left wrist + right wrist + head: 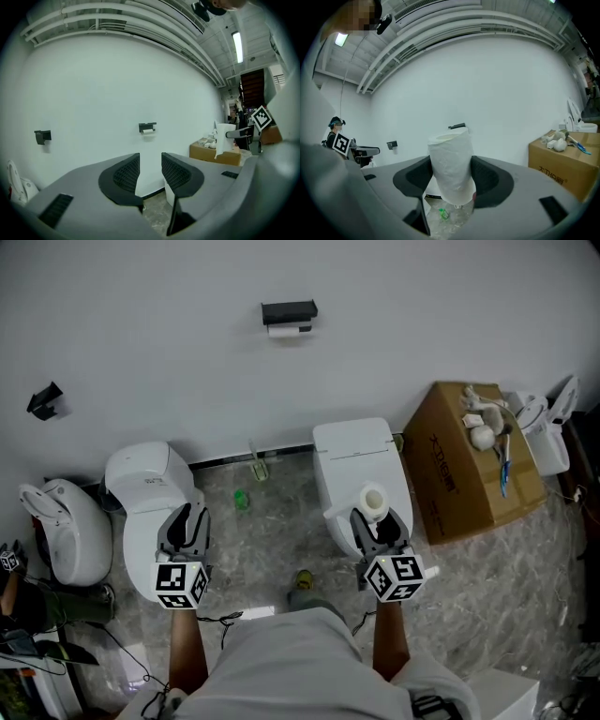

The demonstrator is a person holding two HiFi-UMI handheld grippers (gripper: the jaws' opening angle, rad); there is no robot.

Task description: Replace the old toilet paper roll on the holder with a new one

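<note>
Two grippers pointed toward plain white wall [422,306]. The right gripper [381,524] was clamped on new white toilet paper roll [450,164], held upright, probably so hollow core could slide onto bar. The left gripper [191,521] had jaws apart with nothing between, likely free for old roll. Black wall holder [289,311] with thin old white roll [286,330] was well apart ahead. White ceramic toilet [361,456] and second white toilet [141,484] stood in way below. Brown cardboard box [464,474] was at right.

Cardboard box [473,486], far right near wall: dark printed characters on side face, too small to read. Square black-and-white markers [181,584] on cubes of left gripper [191,519] and right gripper [380,519]: patterns only, no letters or numbers. No legible text elsewhere.
</note>
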